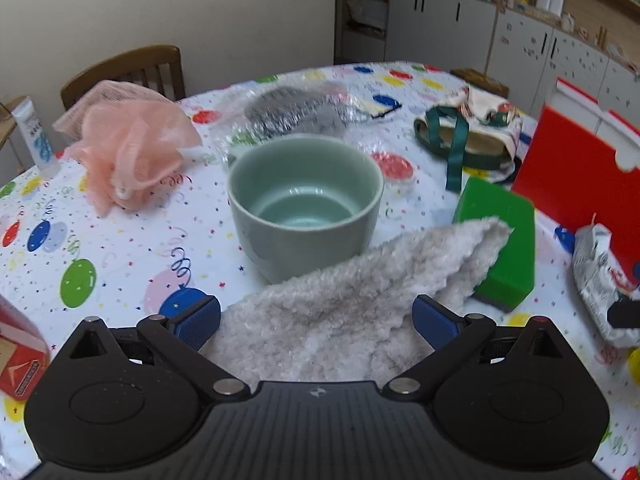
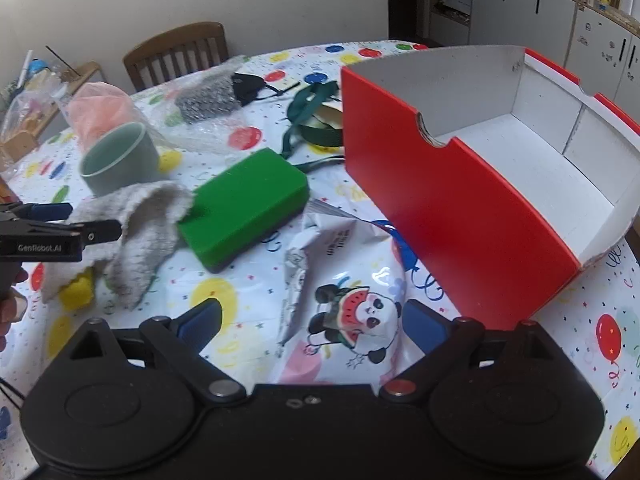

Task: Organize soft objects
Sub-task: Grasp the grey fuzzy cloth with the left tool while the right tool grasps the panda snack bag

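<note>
right wrist view shows the biggest thing first: the red box (image 2: 460,200), open-topped with a bare white inside, on the right of the balloon-print table (image 2: 592,308), well apart from the soft things. near its left wall lies a crinkled panda packet (image 2: 348,280), directly ahead of the right gripper (image 2: 312,320), whose tongs stand wide with nothing between them.

further left, the fluffy grey cloth (image 1: 352,300) lies draped with one corner on the green sponge (image 1: 500,240) and its far edge just beside the green cup (image 1: 304,200). the left gripper (image 1: 316,316) hovers over the cloth's near end, tongs wide on either side of the pile and not yet closed on it. a pink mesh puff (image 1: 128,148) sits at the far left, a grey scrubber in plastic wrap (image 1: 292,112) at the far middle, and a small yellow thing (image 2: 78,288) peeks from under the cloth.

the likely risks: a shallow pinch would catch only loose pile, and the cloth could slip out midway to the box; lifting could drag the corner across the sponge and shift it, or nudge the cup. the yellow thing might be hauled along unseen.
</note>
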